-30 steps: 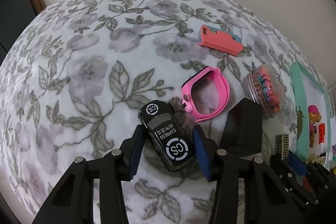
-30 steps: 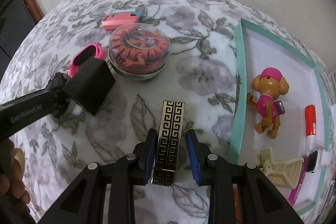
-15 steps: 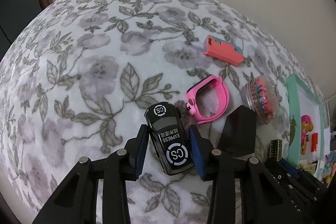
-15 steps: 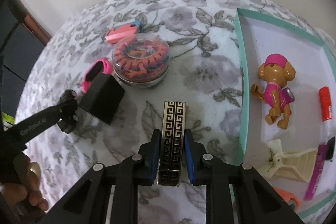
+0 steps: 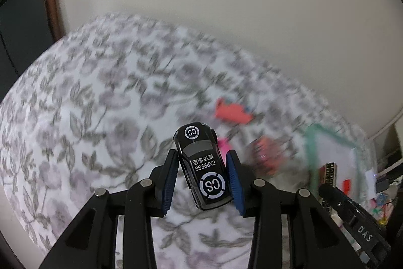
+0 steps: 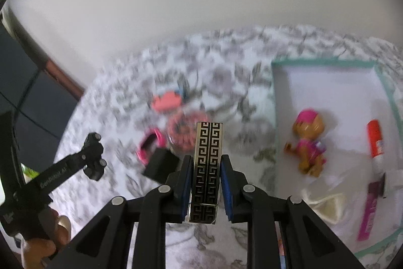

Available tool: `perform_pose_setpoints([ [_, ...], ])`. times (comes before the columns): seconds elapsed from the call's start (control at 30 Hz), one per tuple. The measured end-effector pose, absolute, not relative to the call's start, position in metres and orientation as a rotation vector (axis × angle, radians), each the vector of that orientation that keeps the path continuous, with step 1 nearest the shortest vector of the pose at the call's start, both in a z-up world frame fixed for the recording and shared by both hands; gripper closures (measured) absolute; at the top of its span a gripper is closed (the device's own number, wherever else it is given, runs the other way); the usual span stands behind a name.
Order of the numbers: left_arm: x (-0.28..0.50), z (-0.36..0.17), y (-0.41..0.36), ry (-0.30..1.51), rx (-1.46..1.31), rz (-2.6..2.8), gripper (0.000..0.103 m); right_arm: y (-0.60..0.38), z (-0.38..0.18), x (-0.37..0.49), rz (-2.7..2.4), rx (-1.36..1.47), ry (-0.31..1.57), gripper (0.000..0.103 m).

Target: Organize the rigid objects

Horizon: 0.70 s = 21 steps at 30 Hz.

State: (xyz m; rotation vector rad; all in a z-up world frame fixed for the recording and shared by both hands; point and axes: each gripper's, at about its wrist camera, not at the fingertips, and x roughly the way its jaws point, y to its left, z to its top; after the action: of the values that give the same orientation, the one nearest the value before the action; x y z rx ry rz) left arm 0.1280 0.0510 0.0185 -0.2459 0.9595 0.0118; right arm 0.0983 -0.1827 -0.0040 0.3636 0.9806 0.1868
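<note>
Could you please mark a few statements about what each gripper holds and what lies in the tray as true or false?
1. The left gripper is shut on the black toy car. True.
2. The right gripper has open, empty jaws. False: it is shut on the black and gold patterned case.
3. A pup figure lies inside the teal-rimmed tray. True.
4. The round container of bands sits in the tray. False: it rests on the floral cloth, outside the tray.
</note>
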Motion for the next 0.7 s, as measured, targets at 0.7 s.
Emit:
perform_pose_setpoints([
  [0.7, 0.124, 0.093, -0.104, 0.857, -0.174, -0.262, 0.063, -0.308, 0.086, 0.052, -0.100, 0.413, 0.745, 0.080],
])
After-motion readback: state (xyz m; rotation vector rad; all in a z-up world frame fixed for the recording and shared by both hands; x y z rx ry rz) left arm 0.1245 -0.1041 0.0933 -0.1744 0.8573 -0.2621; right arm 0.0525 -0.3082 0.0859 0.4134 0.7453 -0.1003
